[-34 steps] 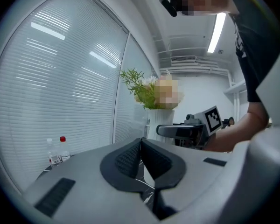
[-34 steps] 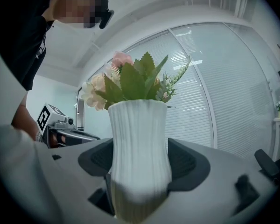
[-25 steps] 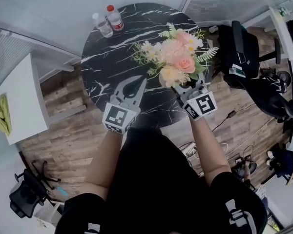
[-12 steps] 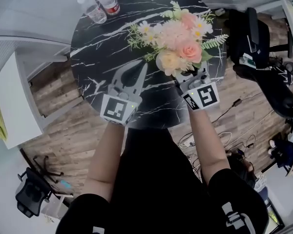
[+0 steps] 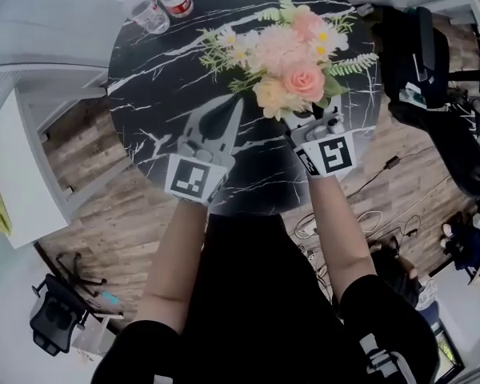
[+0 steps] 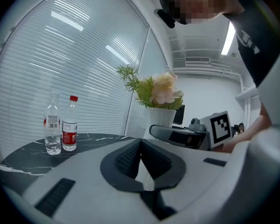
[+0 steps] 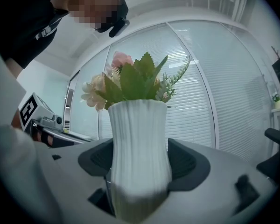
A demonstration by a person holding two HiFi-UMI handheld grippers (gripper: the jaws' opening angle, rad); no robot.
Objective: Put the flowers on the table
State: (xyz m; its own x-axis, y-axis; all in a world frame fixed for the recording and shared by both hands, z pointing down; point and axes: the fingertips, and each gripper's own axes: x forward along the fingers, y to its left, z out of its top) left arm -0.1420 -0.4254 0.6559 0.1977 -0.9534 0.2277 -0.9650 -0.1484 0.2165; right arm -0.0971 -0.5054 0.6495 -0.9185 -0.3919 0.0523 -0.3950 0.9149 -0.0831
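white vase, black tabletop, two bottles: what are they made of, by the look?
White ribbed vase: glazed ceramic or moulded plastic, can't tell; opaque, even vertical ribs, soft sheen.
Round black tabletop: polished marble or marble-look laminate; white veins, glossy.
Red-capped clear bottle and the clear bottle beside it: likely thin plastic; see-through walls, wrapped labels.

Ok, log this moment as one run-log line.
right tongs: shut on vase of flowers, above table | left tongs: shut, empty | vase-table contact: unclear | bottles: far table edge
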